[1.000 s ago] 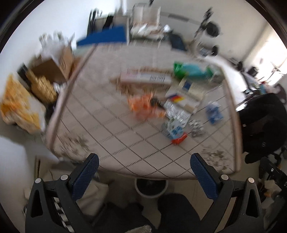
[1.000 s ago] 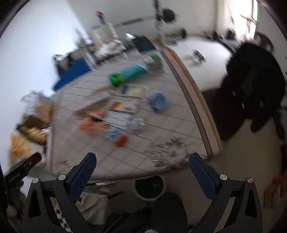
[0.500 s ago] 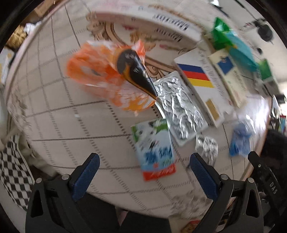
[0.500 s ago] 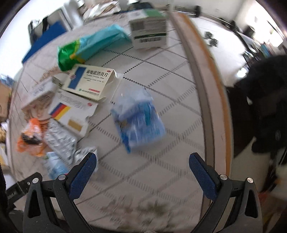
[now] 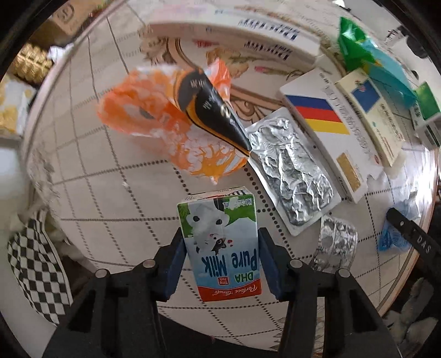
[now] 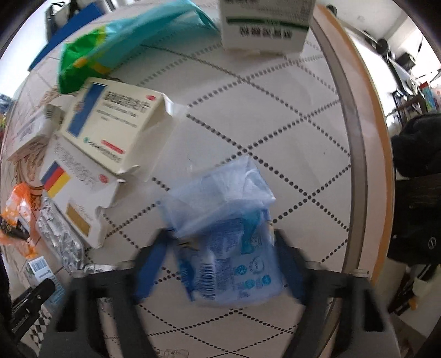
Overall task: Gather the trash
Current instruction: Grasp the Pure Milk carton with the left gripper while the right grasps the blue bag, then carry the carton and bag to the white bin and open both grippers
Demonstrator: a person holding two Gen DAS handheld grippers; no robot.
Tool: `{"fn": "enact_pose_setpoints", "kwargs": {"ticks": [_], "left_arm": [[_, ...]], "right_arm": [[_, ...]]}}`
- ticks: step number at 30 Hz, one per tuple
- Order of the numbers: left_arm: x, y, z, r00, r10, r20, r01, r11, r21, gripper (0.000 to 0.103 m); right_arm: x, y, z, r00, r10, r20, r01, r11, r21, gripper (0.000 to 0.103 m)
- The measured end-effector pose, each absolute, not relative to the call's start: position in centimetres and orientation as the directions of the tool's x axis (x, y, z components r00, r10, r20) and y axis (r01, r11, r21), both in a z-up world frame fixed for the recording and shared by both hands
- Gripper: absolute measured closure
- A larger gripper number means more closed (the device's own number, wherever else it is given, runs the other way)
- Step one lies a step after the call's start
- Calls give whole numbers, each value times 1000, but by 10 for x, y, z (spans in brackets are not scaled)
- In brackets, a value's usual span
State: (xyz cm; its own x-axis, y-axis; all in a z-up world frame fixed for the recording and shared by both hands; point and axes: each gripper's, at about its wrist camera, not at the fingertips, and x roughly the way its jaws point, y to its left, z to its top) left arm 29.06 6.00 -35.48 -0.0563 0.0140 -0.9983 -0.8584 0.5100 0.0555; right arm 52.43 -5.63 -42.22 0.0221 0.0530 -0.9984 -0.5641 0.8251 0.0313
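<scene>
My left gripper [image 5: 220,264] is shut on a small Pure Milk carton [image 5: 220,242] that lies on the round table [image 5: 110,170]; its blue pads press both sides. Beyond it lie an orange wrapper with a black cone [image 5: 179,118] and a foil blister sheet [image 5: 292,170]. My right gripper [image 6: 220,264] has its blue fingers closing around a blue plastic packet [image 6: 228,236]; motion blur hides whether the pads touch it. The packet also shows in the left wrist view [image 5: 397,231].
Medicine boxes [image 6: 115,124], a striped box [image 5: 322,115], a green and teal bag [image 6: 124,46], a white box [image 6: 264,24] and crumpled foil [image 5: 336,245] lie on the table. A checkered cloth [image 5: 35,264] hangs at the left edge. A dark chair [image 6: 413,192] stands right.
Both grippers dropped from above the table down to it. The left jaws closed on the milk carton. The right jaws narrowed around the blue packet.
</scene>
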Motion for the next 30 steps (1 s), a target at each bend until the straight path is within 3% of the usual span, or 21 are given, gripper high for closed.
{"fn": "enact_pose_setpoints", "kwargs": {"ticks": [1,4,9,17,25,30], "left_arm": [[290,56,-348,-51,32,-998,-851,522,61,56],[278,43,-324,-22,106,-994,-823,562,78,56],[242,11,-288,48,181,-982,-793,605,73,56],[161,-30,-261,168,182,-969,-743,670,-3,56],[75,-60,-309,128,86,-988,-732,681,-35,56],[34,-67,-397,68,-51,-996,-787,612,-85,56]], "right_arm": [[522,-57,-420,21,53,-998,-561,827,32,66],[507,-65,-408,38,63,-997,-558,829,31,72],[458,-84,-377,69,101,-992,-560,827,46,75],[343,-139,-340,87,181,-980,-541,834,106,75],[218,-186,-381,-86,152,-985,-543,821,174,75],[163,-190,-456,-173,50,-984,-603,784,146,75]]}}
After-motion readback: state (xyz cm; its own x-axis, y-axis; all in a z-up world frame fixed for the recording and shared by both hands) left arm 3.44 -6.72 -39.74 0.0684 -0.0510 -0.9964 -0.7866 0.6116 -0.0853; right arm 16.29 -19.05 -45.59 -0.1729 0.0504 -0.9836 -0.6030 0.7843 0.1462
